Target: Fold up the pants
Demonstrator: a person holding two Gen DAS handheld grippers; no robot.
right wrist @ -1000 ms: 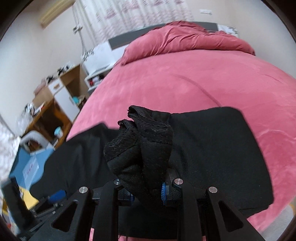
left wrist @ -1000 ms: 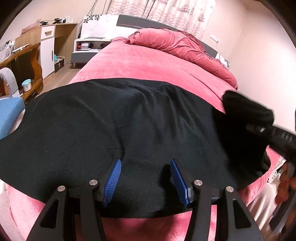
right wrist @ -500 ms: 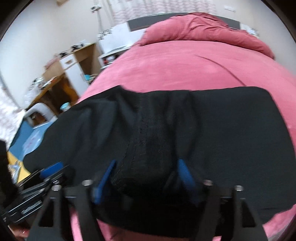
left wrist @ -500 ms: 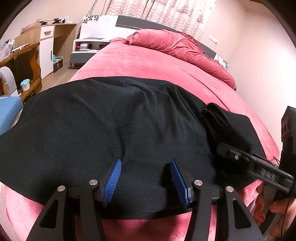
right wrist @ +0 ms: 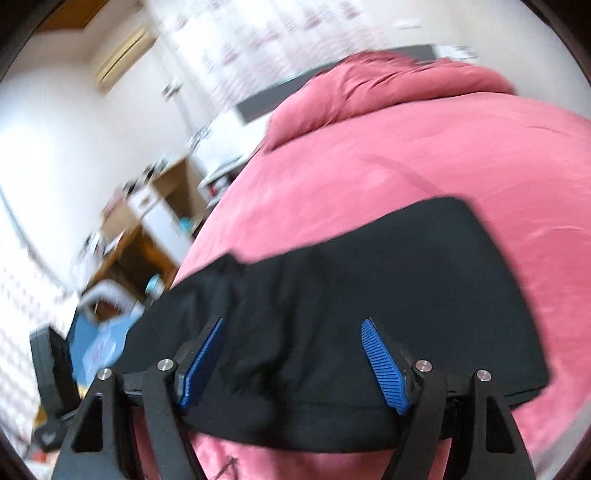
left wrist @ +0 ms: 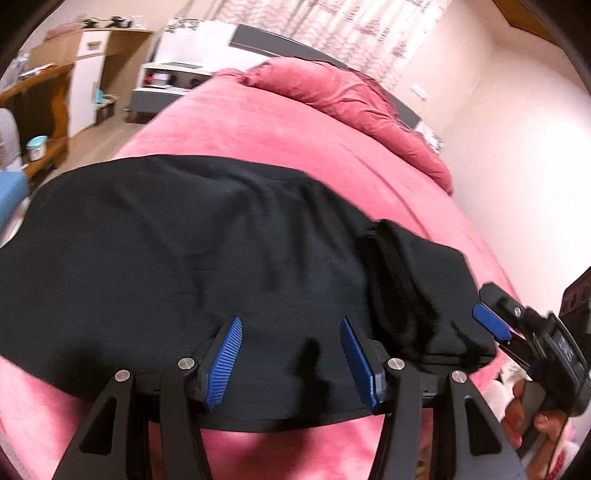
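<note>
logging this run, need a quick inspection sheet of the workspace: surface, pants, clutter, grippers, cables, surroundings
surface: pink bed cover, rumpled pink duvet at the head end
job's things: black pants lying across the near edge of the bed, one end folded over as a thicker layer
clutter: nothing seen on the bed besides the pants
grippers: left gripper jaws apart over the pants, holding nothing; right gripper jaws apart, holding nothing
cables: nothing seen
surroundings: wooden desk, white bedside unit, patterned curtains, blue item on the floor side; right view blurred
</note>
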